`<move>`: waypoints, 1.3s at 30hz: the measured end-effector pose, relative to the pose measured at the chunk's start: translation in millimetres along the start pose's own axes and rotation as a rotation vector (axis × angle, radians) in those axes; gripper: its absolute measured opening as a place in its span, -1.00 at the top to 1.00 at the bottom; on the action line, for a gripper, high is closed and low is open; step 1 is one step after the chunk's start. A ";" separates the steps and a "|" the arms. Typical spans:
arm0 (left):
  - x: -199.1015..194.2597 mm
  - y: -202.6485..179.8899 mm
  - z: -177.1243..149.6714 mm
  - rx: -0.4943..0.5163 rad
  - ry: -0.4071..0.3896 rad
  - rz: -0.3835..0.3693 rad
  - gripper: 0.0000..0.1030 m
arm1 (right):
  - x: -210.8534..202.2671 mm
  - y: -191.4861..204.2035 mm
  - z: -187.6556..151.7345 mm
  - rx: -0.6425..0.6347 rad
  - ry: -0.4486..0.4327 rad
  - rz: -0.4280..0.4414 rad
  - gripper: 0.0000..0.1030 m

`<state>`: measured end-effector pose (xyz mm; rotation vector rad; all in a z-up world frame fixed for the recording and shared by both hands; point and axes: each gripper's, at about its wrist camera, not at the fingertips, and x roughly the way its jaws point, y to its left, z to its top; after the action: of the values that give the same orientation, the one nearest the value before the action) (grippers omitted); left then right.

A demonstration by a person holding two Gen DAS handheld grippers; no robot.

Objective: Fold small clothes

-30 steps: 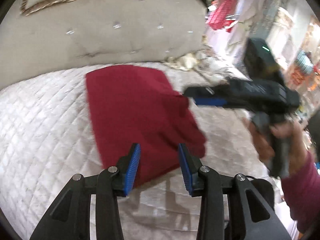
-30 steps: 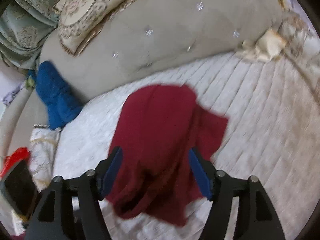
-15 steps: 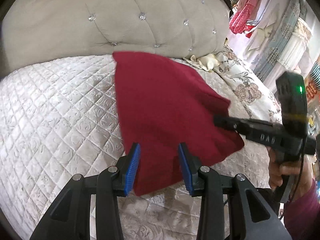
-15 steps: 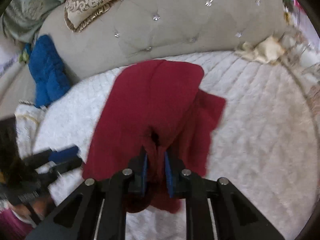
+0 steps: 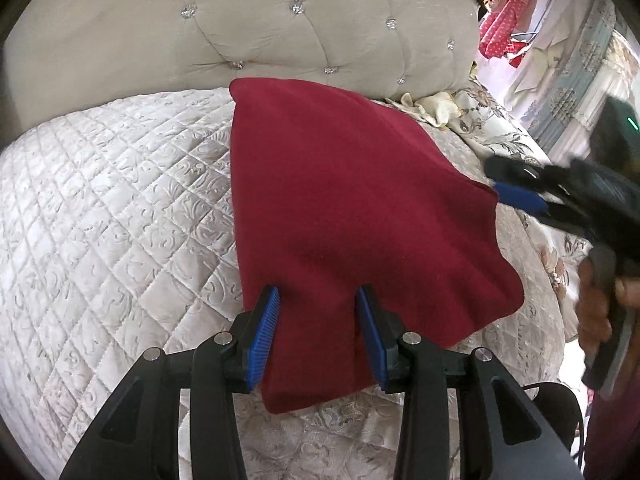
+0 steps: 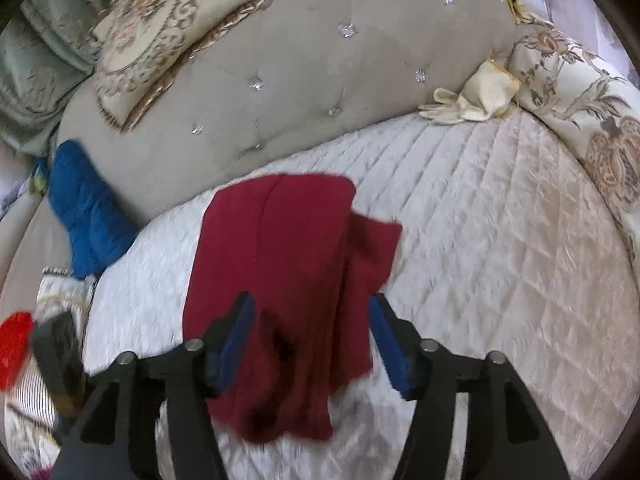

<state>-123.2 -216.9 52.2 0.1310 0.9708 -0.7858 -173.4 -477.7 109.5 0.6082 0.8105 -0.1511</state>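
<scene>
Nearest, the left gripper point(image 5: 316, 312) hangs low over the near end of the red garment point(image 5: 344, 208), its blue pads spread apart with the cloth between them but nothing clamped; the right gripper point(image 6: 310, 322) is likewise released, jaws wide, poised above the same cloth, and from the left camera it shows off the garment's right corner point(image 5: 516, 196), held in a hand point(image 5: 600, 300). The red garment lies folded lengthwise on the quilted cream bedspread point(image 5: 100, 216), roughly in the middle of the bed, its far edge reaching almost to the tufted headboard point(image 5: 256, 32); in the right wrist view a looser flap sticks out to the right from under the top layer, and the near end is rumpled. Further back, a blue cloth point(image 6: 86, 208) rests against the headboard's left end; a cream cloth point(image 6: 476, 98) sits crumpled at its right end, beside a floral bedcover point(image 6: 584, 80); an embroidered cushion point(image 6: 168, 28) leans on top of the headboard.
</scene>
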 end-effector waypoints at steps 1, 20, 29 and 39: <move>-0.1 -0.5 0.0 0.003 0.000 0.003 0.65 | 11.8 1.8 6.4 0.004 0.020 -0.003 -0.22; 5.4 -1.7 6.2 0.013 0.006 0.014 0.54 | 17.5 4.8 1.3 -0.108 -0.046 -0.187 0.78; 6.4 -2.4 5.9 0.011 0.003 0.025 0.49 | 12.4 51.5 -21.8 -0.260 -0.047 -0.130 0.26; -5.7 20.1 20.2 -0.076 -0.016 -0.043 0.36 | 19.0 7.6 -32.6 -0.097 -0.011 -0.056 -0.03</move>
<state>-97.9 -208.1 63.6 0.0380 0.9897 -0.7867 -178.3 -451.2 82.0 0.4931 0.8199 -0.1656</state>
